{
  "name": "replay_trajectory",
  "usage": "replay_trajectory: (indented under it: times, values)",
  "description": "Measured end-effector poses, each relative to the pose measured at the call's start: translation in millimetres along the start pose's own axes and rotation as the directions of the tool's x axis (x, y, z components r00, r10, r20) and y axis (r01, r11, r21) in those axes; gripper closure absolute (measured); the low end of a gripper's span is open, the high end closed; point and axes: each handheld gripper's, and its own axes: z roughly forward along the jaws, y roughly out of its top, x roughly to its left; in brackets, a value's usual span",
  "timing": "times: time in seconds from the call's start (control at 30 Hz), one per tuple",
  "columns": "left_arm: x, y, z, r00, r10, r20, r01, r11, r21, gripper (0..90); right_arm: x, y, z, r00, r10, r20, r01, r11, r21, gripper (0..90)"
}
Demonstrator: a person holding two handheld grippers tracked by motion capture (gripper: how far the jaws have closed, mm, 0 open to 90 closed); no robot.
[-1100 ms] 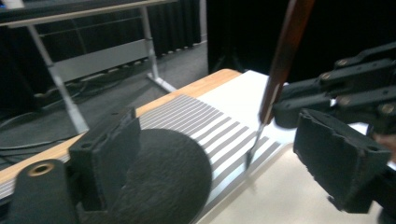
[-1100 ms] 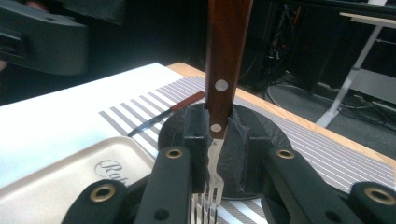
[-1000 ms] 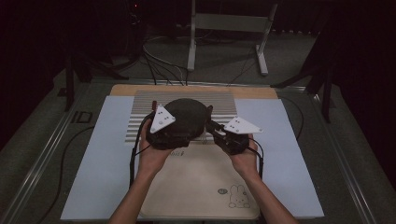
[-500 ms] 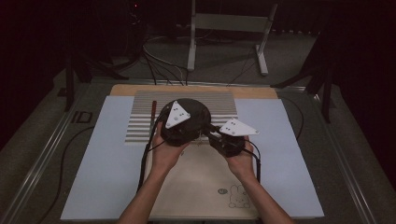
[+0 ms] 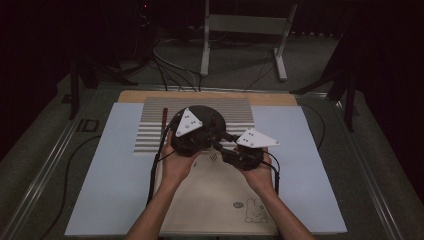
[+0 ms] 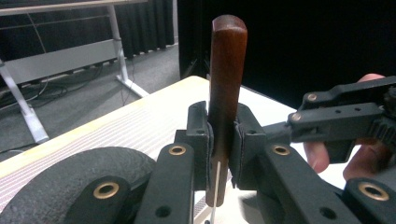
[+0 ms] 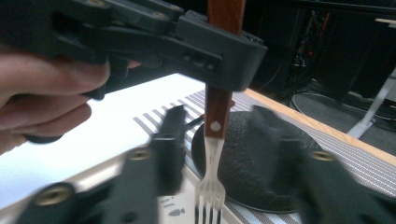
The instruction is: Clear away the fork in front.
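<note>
Handover in progress, centre of the high view. Left gripper [image 6: 219, 154] now pinches the fork [image 6: 226, 88] by its wooden handle; both jaws pressed flat on the wood in the left gripper view, handle standing upright between them, metal neck just visible below. In the high view 1 second ago the left gripper sat lower left of the dark round plate [image 5: 222, 120]; now it is up over the plate's near edge, next to the right one. Its jaws have just been closing, with the fork handle between them.

Right gripper [image 7: 219, 177] jaws have just been opening; in the right gripper view they stand spread, blurred, either side of the fork tines at lower centre, not touching them. Fork hangs tines-down above the front edge of the plate, over the striped mat [image 5: 150, 135].

Meaning: fork has passed from right to left gripper. Judged next: the right backs off, and the left carries the fork to wherever it goes, likely beside the plate on the mat.
</note>
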Motion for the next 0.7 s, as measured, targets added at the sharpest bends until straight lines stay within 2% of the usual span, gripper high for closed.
replay_trajectory:
  times: [0.1,0.17,0.27,0.33,0.4,0.53,0.7]
  values:
    - [3.0,0.7,-3.4,1.0,-0.006,-0.004,0.006,1.0,-0.004,80.5,0.2,-1.9,-2.8,0.9993,-0.034,0.018,0.033,0.999,0.018,34.2]
    - [5.0,0.9,-5.5,0.9999,-0.011,-0.002,0.01,0.9999,-0.008,80.4,-0.7,-3.5,-4.1,0.9992,-0.025,0.032,0.023,0.999,0.041,24.1]
    - [8.4,1.2,-8.9,0.9999,-0.012,0.006,0.012,0.9999,-0.004,80.4,-3.5,-7.1,-7.8,0.9972,-0.019,0.072,0.014,0.998,0.067,15.1]
    - [10.2,1.5,-11.7,0.9999,-0.009,0.008,0.009,1.0,0.001,80.4,-5.7,-9.3,-10.7,0.9953,-0.015,0.096,0.008,0.997,0.072,14.2]
    - [12.2,1.7,-15.0,0.9999,-0.007,0.01,0.007,1.0,0.007,80.4,-9.0,-11.9,-15.3,0.9949,0.002,0.101,-0.01,0.997,0.074,12.9]
    - [17.6,0.8,-22.9,0.9999,-0.01,0.004,0.01,0.9998,0.015,80.4,-15.5,-17.5,-25.7,0.99,0.003,0.141,-0.014,0.997,0.075,11.5]
    - [25.9,-1.4,-35.4,0.9996,-0.027,-0.004,0.027,0.9996,0.013,80.4,-24.0,-27.6,-43.0,0.9768,0.021,0.213,-0.035,0.998,0.061,11.1]
